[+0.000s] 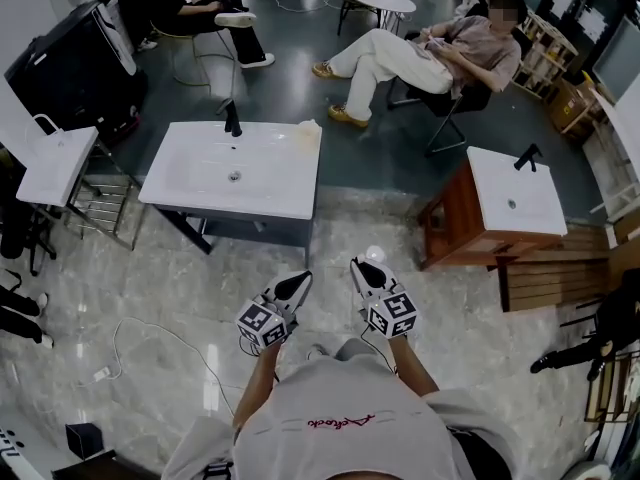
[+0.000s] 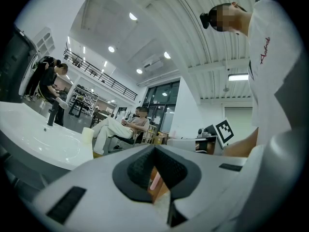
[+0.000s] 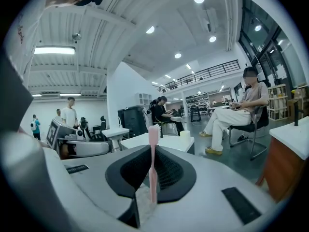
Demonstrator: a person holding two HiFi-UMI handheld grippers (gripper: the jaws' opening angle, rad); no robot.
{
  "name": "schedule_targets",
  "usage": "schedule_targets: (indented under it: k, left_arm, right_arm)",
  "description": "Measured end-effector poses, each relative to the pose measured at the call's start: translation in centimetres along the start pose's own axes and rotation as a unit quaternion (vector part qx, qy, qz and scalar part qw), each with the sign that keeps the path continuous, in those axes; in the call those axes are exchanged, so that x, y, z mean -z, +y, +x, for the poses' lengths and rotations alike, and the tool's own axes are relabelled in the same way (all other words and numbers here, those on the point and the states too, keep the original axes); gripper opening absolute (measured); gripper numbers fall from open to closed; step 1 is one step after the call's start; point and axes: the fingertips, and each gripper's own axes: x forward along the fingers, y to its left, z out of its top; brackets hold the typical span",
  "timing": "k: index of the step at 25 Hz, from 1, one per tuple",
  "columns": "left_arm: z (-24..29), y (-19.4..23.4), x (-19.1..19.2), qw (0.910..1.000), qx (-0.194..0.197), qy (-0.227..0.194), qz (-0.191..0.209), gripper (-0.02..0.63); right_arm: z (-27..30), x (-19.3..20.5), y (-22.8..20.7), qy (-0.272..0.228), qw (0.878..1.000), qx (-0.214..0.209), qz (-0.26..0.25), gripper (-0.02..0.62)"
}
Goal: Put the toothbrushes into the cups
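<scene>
My right gripper (image 1: 357, 264) (image 3: 153, 178) is shut on a pink toothbrush (image 3: 153, 135), which stands upright between the pads with its head above the jaws. The jaws of my left gripper (image 1: 303, 278) (image 2: 154, 151) look shut. A pink sliver (image 2: 155, 180) shows in the slit below their tips, and I cannot tell what it is. Both grippers are held close to my chest over the marble floor, pointing at a white sink counter (image 1: 195, 188). A pale cup (image 1: 307, 134) (image 2: 87, 134) (image 3: 184, 135) stands at its far right corner, well short of both grippers.
A black tap (image 1: 232, 120) stands at the counter's back edge. A wooden vanity with a white basin (image 1: 515, 203) is to the right, a small white basin on a rack (image 1: 55, 163) to the left. A person sits on a chair (image 1: 430, 58) beyond. A cable (image 1: 150, 333) lies on the floor.
</scene>
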Motion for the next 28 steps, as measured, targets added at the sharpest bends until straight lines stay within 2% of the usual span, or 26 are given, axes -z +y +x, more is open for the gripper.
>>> schedule_targets:
  k: [12,28]
  left_arm:
    - [0.0,0.3,0.3,1.0,-0.003,0.003,0.003,0.014]
    - [2.1,5.2,-0.7,0.9999,-0.015,-0.002,0.007,0.014]
  right_arm:
    - [0.6,0.0,-0.2,-0.009,1.0,-0.002,0.004,0.026]
    - [5.8,0.0,-2.3,-0.01,1.0,-0.013,0.008,0.026]
